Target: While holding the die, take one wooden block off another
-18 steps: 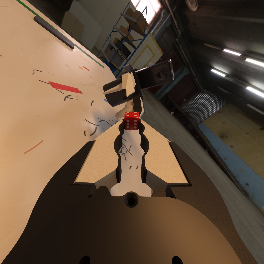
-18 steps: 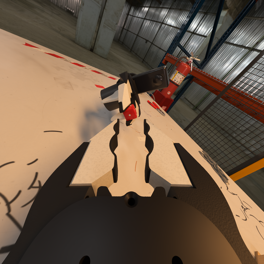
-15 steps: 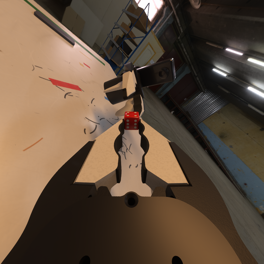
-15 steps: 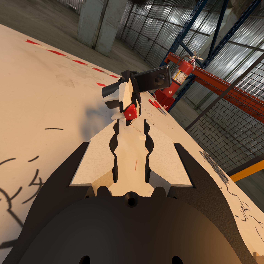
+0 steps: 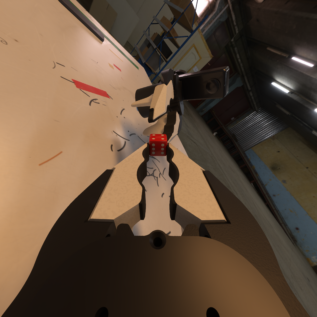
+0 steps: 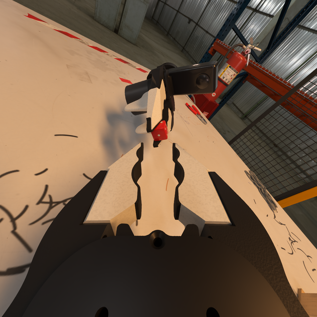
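The die (image 5: 157,145), red with white pips, sat pinched between the fingertips of the left gripper (image 5: 157,149), just above the centre of the left wrist frame, held clear of the tabletop (image 5: 51,120). In the right wrist view the same die (image 6: 160,131) showed at centre frame, clamped at the tip of that gripper (image 6: 158,135) as it faced the camera.

Nearest in the right wrist view, the right gripper (image 6: 157,145) held nothing: its fingers stood apart with only scribbled tabletop (image 6: 51,85) between them. The two grippers pointed at each other, tips near but not touching. Seen from the left wrist camera, the right gripper (image 5: 164,123) hung just beyond the die, upper centre.

No wooden blocks could be made out in either view, apart from a sliver of something wooden at the lower right corner of the right wrist frame, too cut off to name.

Farther off, red-handled pliers (image 6: 196,111) lay near the table edge at upper right, and a fire extinguisher (image 6: 231,72) stood behind them against blue racking.

To my eye the risk was the closeness. If the empty gripper pushed forward or swung round to hunt for the blocks, a finger could clip the die and knock it loose. The hold was only at the very fingertips, so a small nudge or a quick turn might have been enough.
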